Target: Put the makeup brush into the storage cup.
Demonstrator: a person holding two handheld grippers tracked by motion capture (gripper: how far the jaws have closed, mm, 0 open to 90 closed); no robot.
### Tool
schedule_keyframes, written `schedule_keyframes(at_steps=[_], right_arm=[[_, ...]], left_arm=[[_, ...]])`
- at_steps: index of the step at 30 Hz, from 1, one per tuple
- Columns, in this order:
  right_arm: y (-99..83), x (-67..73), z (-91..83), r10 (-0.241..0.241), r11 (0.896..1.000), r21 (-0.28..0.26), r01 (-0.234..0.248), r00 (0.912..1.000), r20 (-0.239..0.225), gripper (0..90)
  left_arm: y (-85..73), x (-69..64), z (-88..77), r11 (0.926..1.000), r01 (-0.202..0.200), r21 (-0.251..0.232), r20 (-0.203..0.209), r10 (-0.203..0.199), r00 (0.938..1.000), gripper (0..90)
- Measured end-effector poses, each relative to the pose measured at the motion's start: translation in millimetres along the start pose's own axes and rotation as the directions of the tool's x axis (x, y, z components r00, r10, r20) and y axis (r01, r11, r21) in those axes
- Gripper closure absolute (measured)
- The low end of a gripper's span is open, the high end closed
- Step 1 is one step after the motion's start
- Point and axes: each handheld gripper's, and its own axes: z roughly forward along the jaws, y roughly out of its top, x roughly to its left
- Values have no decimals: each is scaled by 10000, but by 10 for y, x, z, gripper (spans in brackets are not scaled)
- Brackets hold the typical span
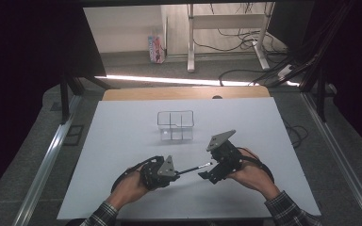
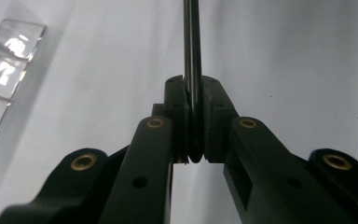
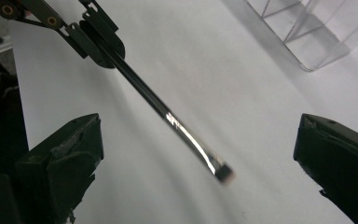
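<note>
Left gripper (image 1: 178,172) clamped on dark handle of thin brush (image 1: 194,168), held above table's (image 1: 122,141) near edge. Right gripper (image 1: 206,170) jaws spread wide, brush tip between, untouched.

The high view looks down over the table (image 1: 122,141); both gripper views ride close, sharing the brush (image 2: 192,56).
</note>
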Motion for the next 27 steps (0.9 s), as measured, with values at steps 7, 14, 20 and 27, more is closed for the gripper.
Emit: schedule_keyframes(at_steps=[7,14,20,27], right_arm=[[-73,-64,-82,200,9966,-812,-161,9987,475,12],[-175,-112,-107,636,9881,-1427,-570,9971,422,0],[-237,-138,-116,1267,9711,-2030,-1255,9919,-67,0],[-273,-166,-162,2062,9402,-2597,-2203,9752,-807,32]], left_arm=[[-90,90,-75,9936,950,-610,321,-932,9951,830],[-185,157,-142,9764,1754,-1257,595,-1691,9838,830],[-238,188,-166,9569,2272,-1809,928,-2133,9726,829],[-272,214,-175,9356,2624,-2362,1379,-2350,9622,830]])
